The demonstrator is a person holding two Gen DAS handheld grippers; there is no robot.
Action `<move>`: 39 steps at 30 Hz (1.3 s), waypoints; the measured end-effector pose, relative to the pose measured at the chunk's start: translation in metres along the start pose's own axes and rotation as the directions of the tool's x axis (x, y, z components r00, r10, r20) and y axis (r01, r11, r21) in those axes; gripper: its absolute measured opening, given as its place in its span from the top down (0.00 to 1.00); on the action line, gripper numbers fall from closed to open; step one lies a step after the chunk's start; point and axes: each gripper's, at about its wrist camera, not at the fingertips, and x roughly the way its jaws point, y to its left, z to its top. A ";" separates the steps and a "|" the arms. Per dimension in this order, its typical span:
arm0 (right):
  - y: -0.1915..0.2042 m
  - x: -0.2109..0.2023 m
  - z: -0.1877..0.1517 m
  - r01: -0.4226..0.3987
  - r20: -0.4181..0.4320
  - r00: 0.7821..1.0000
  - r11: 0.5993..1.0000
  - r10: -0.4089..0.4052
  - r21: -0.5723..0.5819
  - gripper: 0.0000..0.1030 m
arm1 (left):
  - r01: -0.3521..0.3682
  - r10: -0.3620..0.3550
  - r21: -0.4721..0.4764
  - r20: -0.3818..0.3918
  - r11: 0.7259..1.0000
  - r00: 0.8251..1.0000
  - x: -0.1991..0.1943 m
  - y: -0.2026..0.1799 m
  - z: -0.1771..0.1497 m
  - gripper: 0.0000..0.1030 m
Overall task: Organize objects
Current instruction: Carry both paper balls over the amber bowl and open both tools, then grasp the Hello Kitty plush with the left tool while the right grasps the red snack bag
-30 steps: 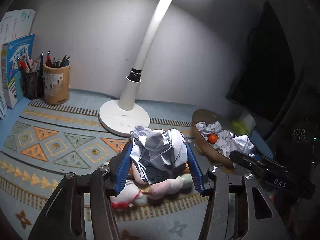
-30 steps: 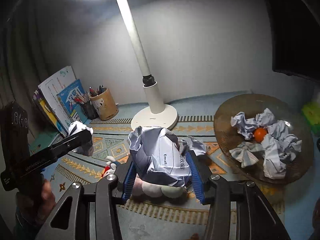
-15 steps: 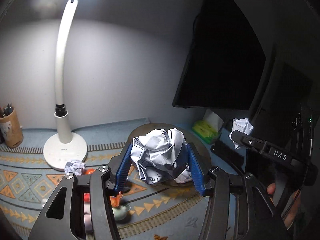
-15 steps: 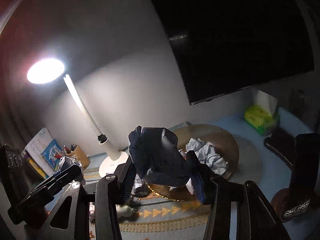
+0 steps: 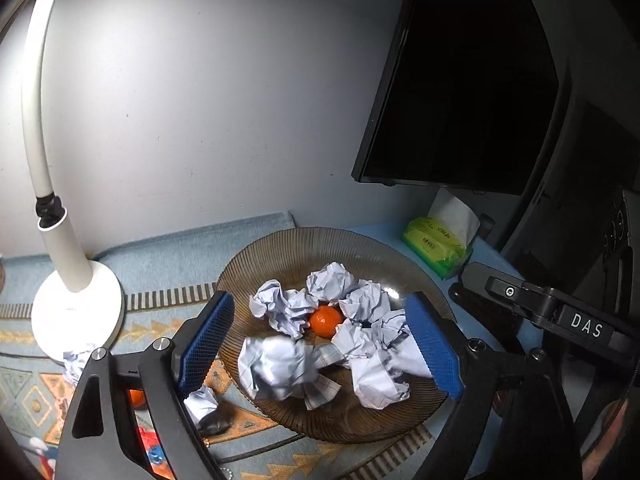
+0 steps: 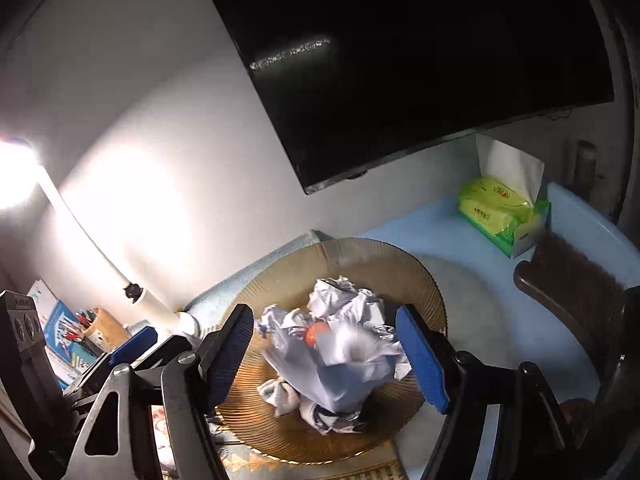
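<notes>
Brown ribbed plate (image 5: 280, 252) on the desk (image 6: 472, 280) as landmark, crumpled paper balls (image 5: 276, 368) and an orange ball (image 5: 325, 321) piled in it, left gripper (image 5: 320, 344) and right gripper (image 6: 326, 354) above it, jaws released and empty, green tissue pack (image 5: 434, 246) beyond the plate.

Amber ribbed plate (image 5: 280, 252) — white paper balls (image 5: 276, 366), orange ball (image 5: 325, 321).

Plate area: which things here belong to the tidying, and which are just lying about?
Job:
plate
paper balls
orange ball
stray paper ball
left gripper, right gripper, both open

Lying about:
lamp
tissue pack
monitor
pen cup
</notes>
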 end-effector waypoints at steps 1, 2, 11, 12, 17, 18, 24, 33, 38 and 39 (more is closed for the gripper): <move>-0.002 0.000 -0.002 -0.005 -0.002 1.000 1.000 0.005 0.007 0.30 | 0.004 -0.004 -0.008 -0.004 1.000 1.000 0.000 0.002 -0.002 0.16; -0.004 -0.001 -0.005 -0.006 -0.003 1.000 1.000 0.006 0.011 0.30 | 0.001 -0.001 -0.014 -0.004 1.000 1.000 -0.001 0.005 -0.004 0.16; 0.004 -0.017 -0.027 -0.089 -0.030 0.996 0.996 0.089 0.025 0.30 | -0.058 0.061 -0.040 0.074 0.997 0.995 -0.073 0.022 -0.022 0.16; 0.010 -0.020 -0.030 -0.107 -0.033 0.994 0.994 0.108 0.017 0.30 | -0.072 0.076 -0.045 0.092 0.996 0.993 -0.085 0.024 -0.024 0.16; 0.052 -0.038 -0.051 -0.210 -0.055 0.977 0.976 0.207 -0.065 0.30 | -0.156 0.174 -0.112 0.172 0.981 0.970 -0.156 0.054 -0.044 0.06; 0.061 -0.040 -0.057 -0.227 -0.064 0.973 0.970 0.222 -0.086 0.30 | -0.186 0.209 -0.131 0.188 0.974 0.960 -0.169 0.062 -0.052 0.01; 0.106 -0.030 -0.107 -0.337 -0.140 0.938 0.929 0.317 -0.152 0.29 | -0.342 0.389 -0.260 0.156 0.903 0.908 -0.211 0.129 -0.102 0.01; 0.128 0.021 -0.186 -0.373 -0.260 0.912 0.904 0.317 -0.207 0.29 | -0.441 0.465 -0.359 -0.022 0.823 0.885 -0.184 0.205 -0.180 0.01; 0.128 0.034 -0.192 -0.354 -0.293 0.912 0.913 0.288 -0.204 0.29 | -0.442 0.456 -0.326 -0.034 0.836 0.889 -0.176 0.203 -0.187 0.02; 0.129 0.036 -0.192 -0.342 -0.299 0.914 0.917 0.274 -0.206 0.29 | -0.449 0.463 -0.320 -0.035 0.834 0.886 -0.176 0.202 -0.187 0.02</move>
